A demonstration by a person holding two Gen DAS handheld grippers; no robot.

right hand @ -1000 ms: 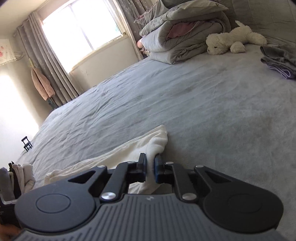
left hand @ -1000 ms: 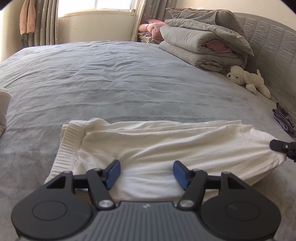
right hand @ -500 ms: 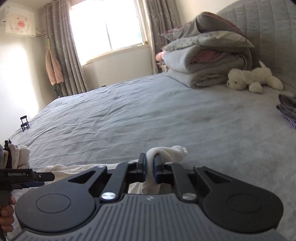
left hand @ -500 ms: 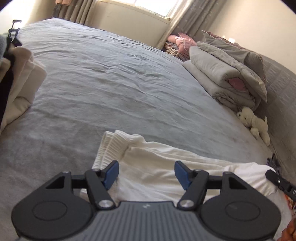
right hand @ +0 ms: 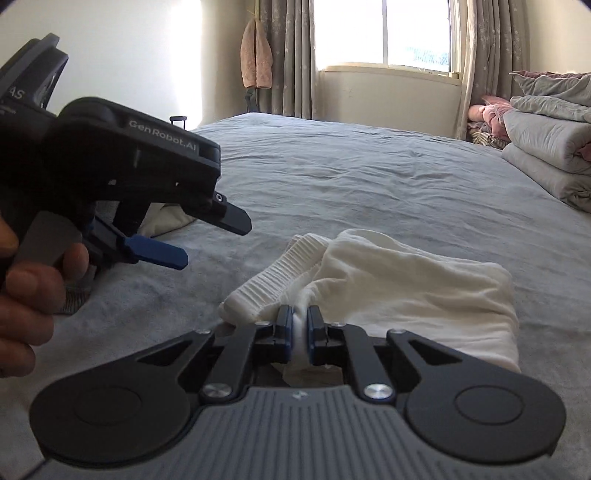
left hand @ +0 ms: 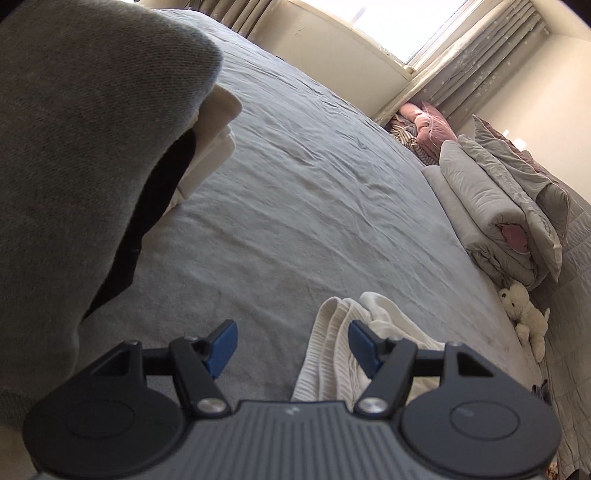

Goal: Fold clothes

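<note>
A white knit garment lies doubled over on the grey bed sheet, its ribbed hem toward the left. My right gripper is shut on a pinched fold of it near that hem. My left gripper, held by a hand, hovers open just left of the garment with nothing between its fingers. In the left wrist view the left gripper is over bare sheet, and the white garment's hem lies beside its right finger.
A pile of folded clothes topped by a grey garment rises close on the left. Folded grey duvets and a white plush toy sit by the headboard. A window with curtains is beyond the bed.
The right gripper carried its end of the white garment leftward over the rest, doubling it. The left gripper slid left off the garment and rolled; the clothes pile now fills its left side.
</note>
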